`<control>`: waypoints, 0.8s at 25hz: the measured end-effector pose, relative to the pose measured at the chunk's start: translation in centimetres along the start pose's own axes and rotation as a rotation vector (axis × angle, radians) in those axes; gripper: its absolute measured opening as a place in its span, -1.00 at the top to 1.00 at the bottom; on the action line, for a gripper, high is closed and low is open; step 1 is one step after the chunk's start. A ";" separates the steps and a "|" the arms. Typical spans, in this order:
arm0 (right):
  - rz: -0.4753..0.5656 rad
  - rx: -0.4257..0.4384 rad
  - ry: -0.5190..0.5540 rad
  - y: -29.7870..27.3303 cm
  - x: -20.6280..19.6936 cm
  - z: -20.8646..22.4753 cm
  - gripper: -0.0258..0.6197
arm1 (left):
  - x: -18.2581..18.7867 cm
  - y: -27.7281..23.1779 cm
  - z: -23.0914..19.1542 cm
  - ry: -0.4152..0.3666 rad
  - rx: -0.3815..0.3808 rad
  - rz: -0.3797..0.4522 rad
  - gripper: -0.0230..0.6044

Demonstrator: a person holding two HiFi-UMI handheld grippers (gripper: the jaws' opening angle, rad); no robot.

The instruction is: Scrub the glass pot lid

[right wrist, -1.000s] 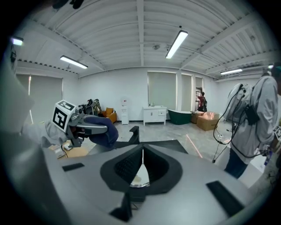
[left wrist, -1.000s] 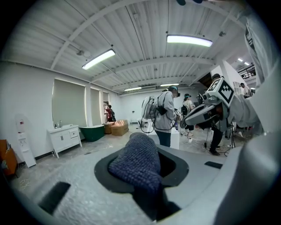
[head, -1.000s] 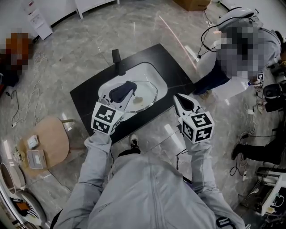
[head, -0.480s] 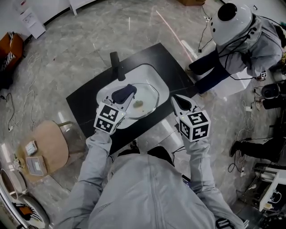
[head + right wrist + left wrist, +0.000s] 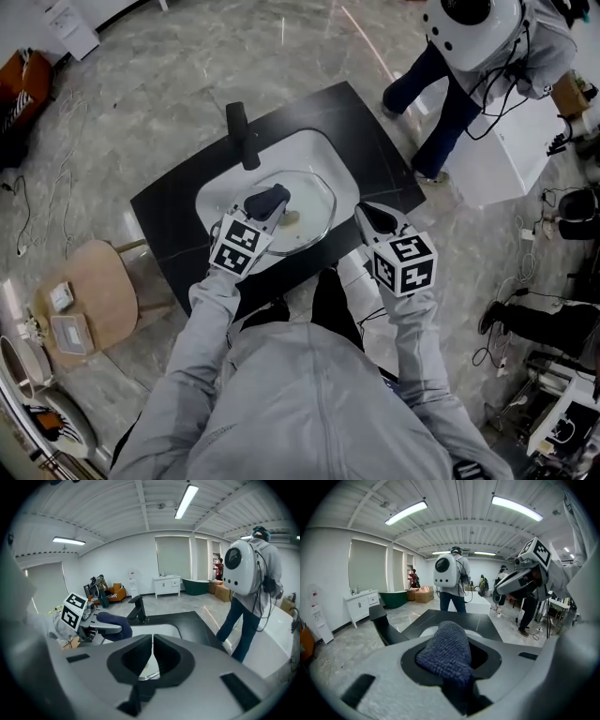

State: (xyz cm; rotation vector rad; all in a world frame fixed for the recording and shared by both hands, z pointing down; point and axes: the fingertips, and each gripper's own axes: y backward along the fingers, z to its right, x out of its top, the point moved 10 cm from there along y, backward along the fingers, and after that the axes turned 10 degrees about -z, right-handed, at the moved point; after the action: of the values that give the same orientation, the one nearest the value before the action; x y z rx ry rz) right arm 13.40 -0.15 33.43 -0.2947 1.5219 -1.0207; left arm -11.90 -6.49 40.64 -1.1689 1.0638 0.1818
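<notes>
Down in the sink point(image 5: 323, 150) the glass pot lid point(image 5: 309, 202) lies loose beneath the left gripper point(image 5: 270, 204), fingers clenching a blue cloth point(image 5: 445, 648), right gripper point(image 5: 373, 216) fingers clenched empty, so scrubbing could skid the unsteadied lid.

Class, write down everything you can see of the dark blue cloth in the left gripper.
The cloth is dark blue with a knobbly, knitted-looking weave, bunched into a rounded wad. The left gripper is shut on it, and the wad bulges past the jaws. It sits over the glass lid in the sink; whether they touch is unclear.
</notes>
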 end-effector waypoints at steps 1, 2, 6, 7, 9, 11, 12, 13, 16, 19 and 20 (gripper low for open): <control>-0.007 0.010 -0.002 -0.5 -0.1 0.6 0.83 | -0.1 -0.7 -0.1 0.006 0.008 -0.010 0.56; -0.015 0.018 -0.005 -1.1 -0.2 1.1 0.83 | -0.3 -1.5 -0.1 0.013 0.016 -0.020 0.56; -0.058 0.050 -0.012 -3.3 -1.0 2.7 0.83 | -2.2 -4.6 -0.6 0.074 0.046 -0.070 0.56; -0.072 0.060 -0.010 -3.9 -1.2 3.0 0.83 | -2.5 -5.3 -0.8 0.087 0.052 -0.084 0.56; -0.096 0.081 -0.008 -5.0 -1.7 3.6 0.83 | -2.9 -6.6 -1.3 0.098 0.067 -0.103 0.56; -0.112 0.095 -0.010 -6.0 -2.1 4.1 0.83 | -3.3 -8.0 -1.8 0.111 0.078 -0.119 0.56; -0.120 0.102 -0.013 -6.5 -2.3 4.3 0.83 | -3.6 -8.6 -2.0 0.119 0.082 -0.128 0.56; -0.128 0.110 -0.016 -6.9 -2.5 4.4 0.83 | -3.9 -9.1 -2.1 0.127 0.088 -0.137 0.56; -0.145 0.132 -0.016 -8.3 -3.0 4.9 0.83 | -4.6 -11.0 -3.1 0.159 0.128 -0.156 0.56; -0.166 0.156 -0.013 -9.7 -3.3 5.2 0.83 | -5.1 -12.9 -3.9 0.183 0.180 -0.173 0.56; -0.175 0.166 -0.013 -10.1 -3.4 5.3 0.83 | -5.3 -13.5 -4.1 0.189 0.191 -0.183 0.56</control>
State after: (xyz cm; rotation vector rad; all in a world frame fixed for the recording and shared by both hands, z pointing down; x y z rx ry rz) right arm 15.37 -5.86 43.67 -0.3207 1.4079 -1.2735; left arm -8.79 -13.62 53.57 -1.1176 1.1063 -0.1738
